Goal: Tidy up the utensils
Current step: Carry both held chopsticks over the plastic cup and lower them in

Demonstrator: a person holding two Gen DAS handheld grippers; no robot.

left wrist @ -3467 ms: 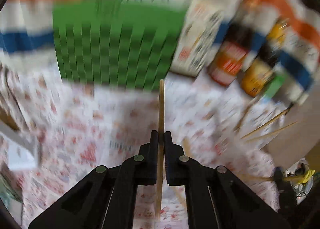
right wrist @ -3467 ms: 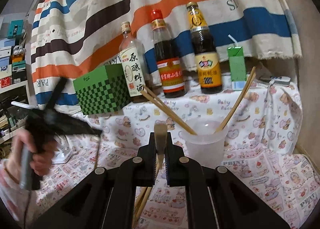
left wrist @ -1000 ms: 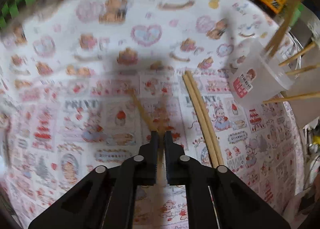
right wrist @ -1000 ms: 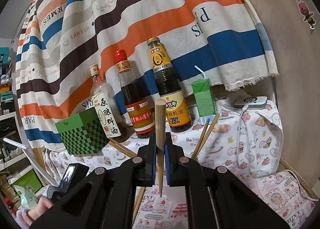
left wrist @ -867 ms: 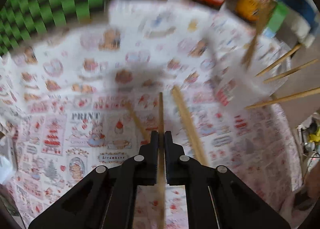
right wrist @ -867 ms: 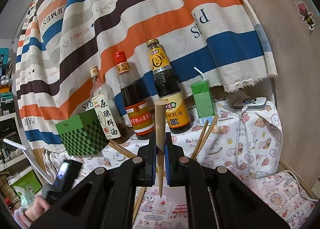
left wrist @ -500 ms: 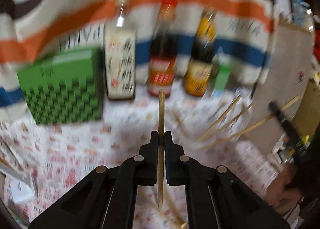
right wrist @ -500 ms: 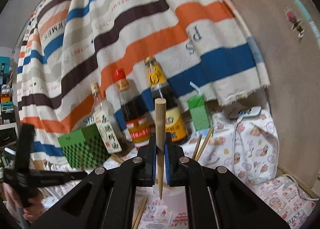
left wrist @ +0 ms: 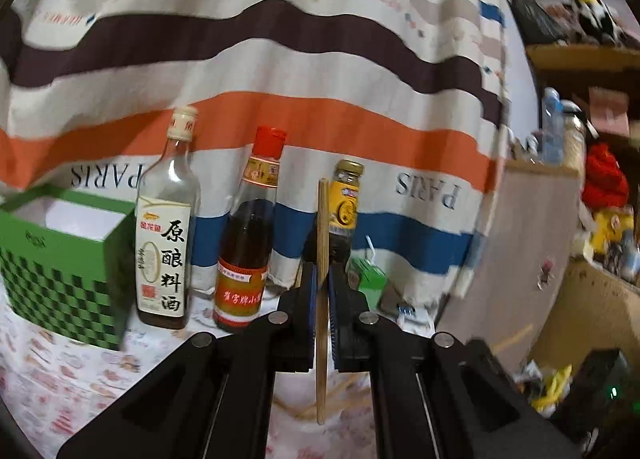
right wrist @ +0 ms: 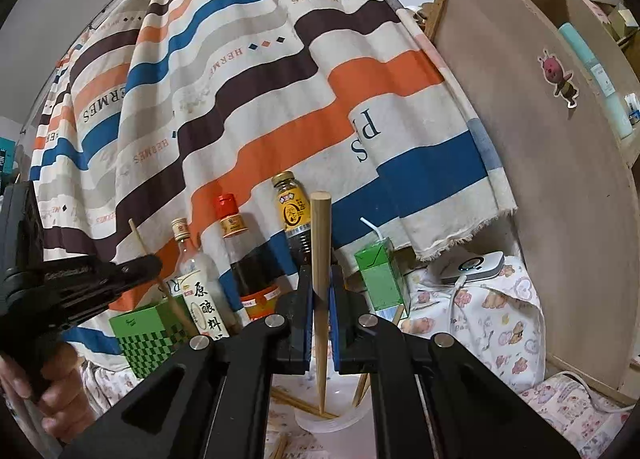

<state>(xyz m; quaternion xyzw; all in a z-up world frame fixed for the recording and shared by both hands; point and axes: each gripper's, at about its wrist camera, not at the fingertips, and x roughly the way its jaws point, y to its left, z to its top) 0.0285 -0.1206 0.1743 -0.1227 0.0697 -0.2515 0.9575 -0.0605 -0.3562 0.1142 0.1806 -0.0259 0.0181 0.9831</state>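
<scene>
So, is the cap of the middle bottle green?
No, the middle bottle has a red cap, seen plainly in the left wrist view.

Three bottles stand in a row at the far edge of the table: the rice wine bottle [left wrist: 166, 227] at left, the vinegar bottle [left wrist: 250, 235] in the middle, the sauce bottle [right wrist: 294, 215] at right. Left of the row sits a box [left wrist: 64, 267]; right of it stands a juice carton [right wrist: 380, 281]. Behind them all hangs a cloth [right wrist: 256, 99]. Nearer, a cup [right wrist: 340, 419] stands with chopsticks [right wrist: 362, 387] in it. A board [right wrist: 552, 179] rises at right.
</scene>
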